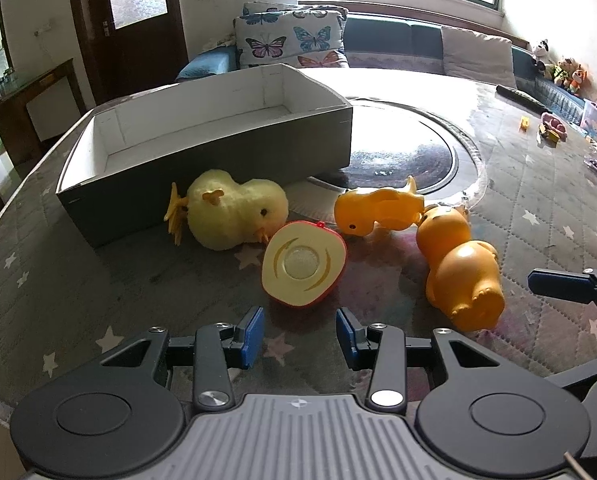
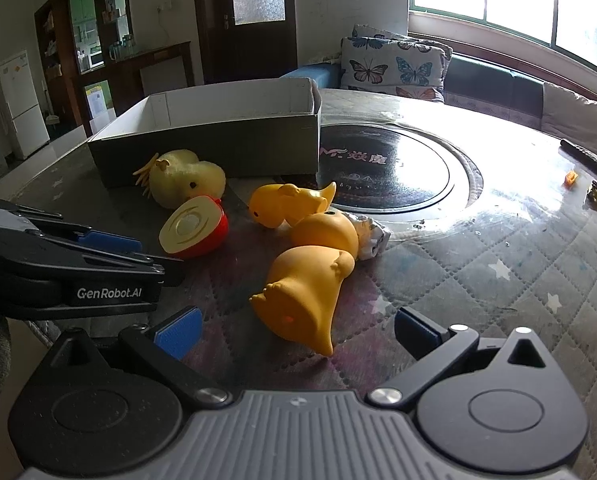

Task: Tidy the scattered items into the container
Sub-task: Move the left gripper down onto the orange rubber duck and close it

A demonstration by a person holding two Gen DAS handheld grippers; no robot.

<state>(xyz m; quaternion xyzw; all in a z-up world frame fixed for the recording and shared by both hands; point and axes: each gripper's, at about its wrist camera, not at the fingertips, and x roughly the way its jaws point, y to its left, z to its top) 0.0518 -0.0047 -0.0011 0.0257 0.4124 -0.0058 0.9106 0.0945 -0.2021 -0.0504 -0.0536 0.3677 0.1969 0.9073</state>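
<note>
Left wrist view showed the left gripper (image 1: 300, 334) with its fingers spread wide and holding nothing, just short of a toy apple half (image 1: 304, 266) lying on the quilted counter (image 1: 98, 272), cut face tilted up toward the camera. A plush chick (image 1: 230, 216) lay on its side against the open cardboard box (image 1: 202, 140), beak touching the apple. A small rubber duck (image 1: 378, 212) lay tipped, head toward the apple; a larger one (image 1: 462, 268) lay lengthwise beside it. The right gripper (image 2: 298, 336) was wide, empty, facing that duck's base.

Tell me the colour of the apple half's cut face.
Cream, with yellow arcs; the left wrist view shows it best.
</note>
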